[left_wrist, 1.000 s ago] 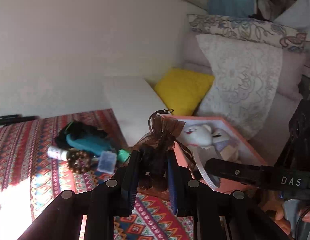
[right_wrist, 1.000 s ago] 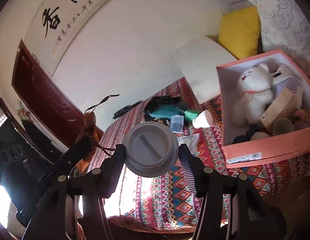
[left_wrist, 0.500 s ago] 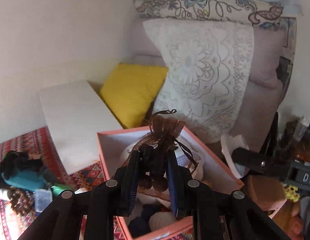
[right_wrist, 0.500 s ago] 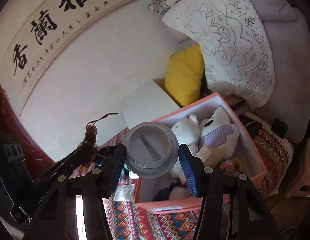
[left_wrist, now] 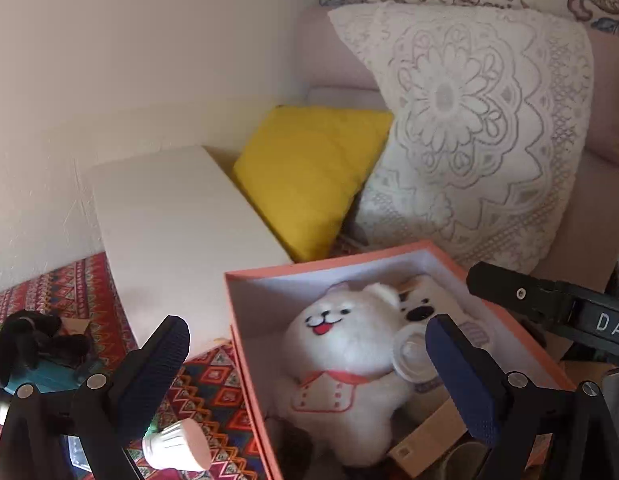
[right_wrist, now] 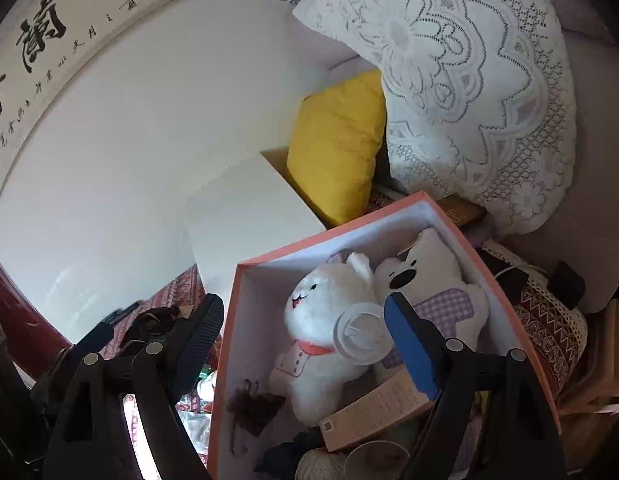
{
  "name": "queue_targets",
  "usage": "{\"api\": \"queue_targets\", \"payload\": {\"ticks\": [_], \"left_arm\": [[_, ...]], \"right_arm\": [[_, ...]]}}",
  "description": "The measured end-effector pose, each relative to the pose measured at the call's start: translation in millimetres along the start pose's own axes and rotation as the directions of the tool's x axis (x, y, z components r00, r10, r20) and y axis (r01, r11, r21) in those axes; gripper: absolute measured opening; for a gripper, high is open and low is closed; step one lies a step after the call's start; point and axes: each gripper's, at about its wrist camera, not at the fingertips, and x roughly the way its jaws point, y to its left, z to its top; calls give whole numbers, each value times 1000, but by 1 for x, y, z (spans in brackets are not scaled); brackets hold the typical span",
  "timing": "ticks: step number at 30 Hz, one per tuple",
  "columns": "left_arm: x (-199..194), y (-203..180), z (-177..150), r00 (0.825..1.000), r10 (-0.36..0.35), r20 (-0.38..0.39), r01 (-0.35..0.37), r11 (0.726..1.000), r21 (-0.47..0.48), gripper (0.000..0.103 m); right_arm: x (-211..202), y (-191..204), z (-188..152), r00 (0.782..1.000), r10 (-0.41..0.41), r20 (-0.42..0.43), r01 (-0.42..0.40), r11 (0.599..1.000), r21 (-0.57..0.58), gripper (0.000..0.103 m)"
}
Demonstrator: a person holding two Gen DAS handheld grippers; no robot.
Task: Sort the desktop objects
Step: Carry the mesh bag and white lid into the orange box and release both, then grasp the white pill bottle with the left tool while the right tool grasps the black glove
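Both claws spread wide, gripping nothing; left claw [left_wrist: 307,344] and right claw [right_wrist: 303,316] hover over the coral cardboard box [right_wrist: 229,344]; a round ribbed jar [right_wrist: 361,338] rests against the fluffy white plush [right_wrist: 321,320]; the gauzy brown pouch [right_wrist: 251,408] lies just beside.

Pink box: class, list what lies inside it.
Inside the pink box: two white plush toys, a round lid, brown pouch, cardboard carton. Items beneath them are hidden.
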Motion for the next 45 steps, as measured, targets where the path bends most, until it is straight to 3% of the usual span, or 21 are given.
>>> {"api": "queue_targets", "payload": {"ticks": [11, 18, 22, 26, 30, 32, 34, 38, 40, 41, 42, 43, 44, 45], "left_arm": [[-57, 54, -24, 997, 73, 14, -73, 996, -48, 101], [-90, 142, -82, 978, 200, -68, -207, 968, -142, 102], [-99, 207, -120, 951, 277, -138, -303, 925, -230, 102], [-96, 282, -156, 928, 305, -215, -366, 854, -369, 102], [-70, 356, -180, 949, 188, -252, -302, 766, -567, 100], [-51, 383, -187, 954, 145, -262, -282, 729, -624, 97], [-26, 402, -187, 955, 122, -272, -275, 709, -649, 94], [24, 422, -181, 959, 89, -269, -255, 689, -679, 88], [46, 427, -178, 962, 76, -263, -243, 683, -689, 88], [55, 429, -178, 962, 74, -264, -242, 680, -692, 88], [62, 431, -179, 961, 72, -267, -244, 676, -696, 88], [70, 433, -180, 959, 73, -272, -249, 671, -699, 88], [78, 435, -182, 957, 74, -279, -256, 665, -701, 88], [85, 437, -184, 955, 77, -285, -263, 663, -701, 88]], "right_arm": [[-11, 77, -37, 999, 42, -34, -44, 996, -79, 89], [19, 168, -82, 983, 117, -139, -143, 970, -195, 90], [54, 226, -113, 967, 131, -217, -194, 934, -299, 90], [98, 284, -150, 954, 95, -286, -217, 874, -435, 90], [149, 321, -173, 950, 24, -312, -195, 826, -529, 89], [176, 331, -171, 940, 33, -340, -210, 841, -499, 89], [203, 342, -160, 929, 79, -363, -241, 872, -426, 89], [275, 378, -125, 920, 133, -369, -261, 911, -321, 92], [318, 398, -118, 917, 97, -386, -236, 914, -331, 91], [336, 401, -122, 910, 69, -408, -227, 907, -353, 86], [353, 405, -125, 902, 41, -430, -220, 900, -376, 25], [370, 409, -129, 893, 12, -450, -212, 892, -398, 10], [381, 410, -131, 889, -3, -458, -209, 888, -411, 10], [376, 403, -129, 900, 18, -436, -212, 891, -402, 10]]}}
